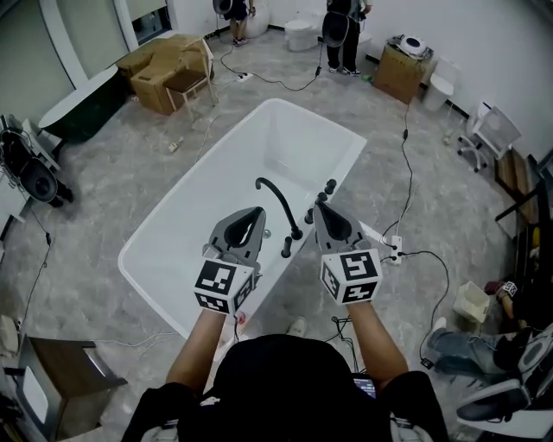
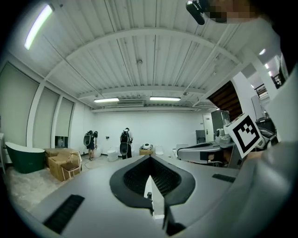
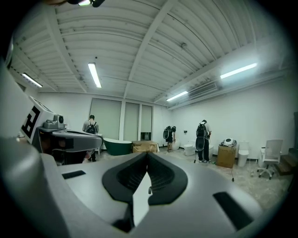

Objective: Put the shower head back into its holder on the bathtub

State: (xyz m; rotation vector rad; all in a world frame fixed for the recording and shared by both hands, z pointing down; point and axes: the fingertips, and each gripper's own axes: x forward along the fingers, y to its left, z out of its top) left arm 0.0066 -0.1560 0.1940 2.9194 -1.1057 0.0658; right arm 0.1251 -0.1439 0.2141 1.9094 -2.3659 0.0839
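The white bathtub (image 1: 181,220) lies slantwise below me in the head view. On its right rim stand a black arched spout (image 1: 278,200) and several black fittings (image 1: 309,216); I cannot tell which of them is the shower head or its holder. Both grippers are held up over the tub's near right end. My left gripper (image 1: 256,210) is shut and empty, and so is my right gripper (image 1: 320,205). In the left gripper view the jaws (image 2: 149,159) meet, pointing level across the room. In the right gripper view the jaws (image 3: 148,155) also meet with nothing between them.
Cardboard boxes (image 1: 164,60) and a dark green tub (image 1: 82,108) stand at the back left. People (image 1: 344,26) stand at the far wall near a toilet (image 1: 301,34). A power strip with cables (image 1: 393,250) lies right of the tub, and a white chair (image 1: 488,134) stands further right.
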